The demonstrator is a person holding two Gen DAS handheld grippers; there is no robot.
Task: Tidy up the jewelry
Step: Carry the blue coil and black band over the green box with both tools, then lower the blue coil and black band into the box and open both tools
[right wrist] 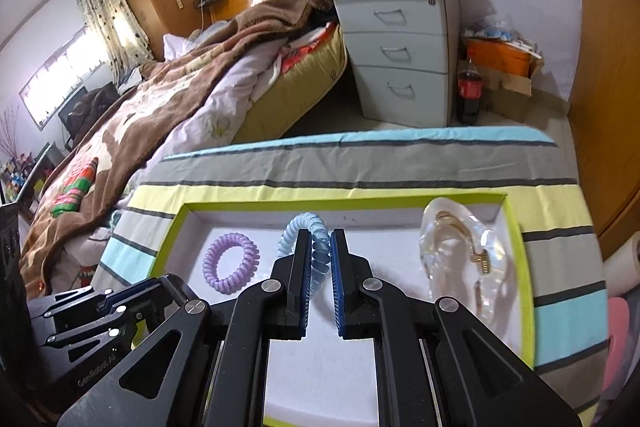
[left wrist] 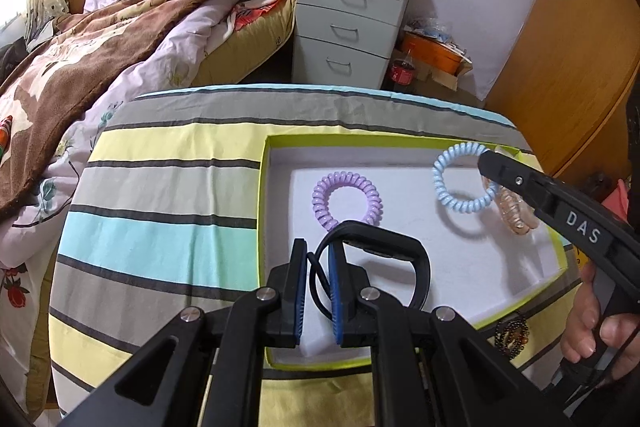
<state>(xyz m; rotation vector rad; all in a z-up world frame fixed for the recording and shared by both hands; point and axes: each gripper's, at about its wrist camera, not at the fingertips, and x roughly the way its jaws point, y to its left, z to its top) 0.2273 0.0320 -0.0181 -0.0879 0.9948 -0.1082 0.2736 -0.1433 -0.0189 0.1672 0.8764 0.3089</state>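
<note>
A shallow white box with a lime-green rim (left wrist: 263, 187) (right wrist: 168, 243) lies on a striped cloth. In it lie a purple spiral hair tie (left wrist: 346, 201) (right wrist: 231, 263) and a clear hair claw clip (left wrist: 516, 213) (right wrist: 460, 259). My left gripper (left wrist: 318, 259) is shut on a black band (left wrist: 400, 259) and holds it over the box's near left part. My right gripper (right wrist: 320, 247) (left wrist: 486, 159) is shut on a light blue spiral hair tie (left wrist: 466, 183) (right wrist: 308, 239), lifted over the box's right part.
The striped cloth (left wrist: 160, 227) covers the table. A dark beaded bracelet (left wrist: 512, 333) lies outside the box's near right corner. Behind stand a bed with a brown blanket (left wrist: 100, 39), a grey drawer unit (left wrist: 348, 23) and a cola bottle (right wrist: 469, 91).
</note>
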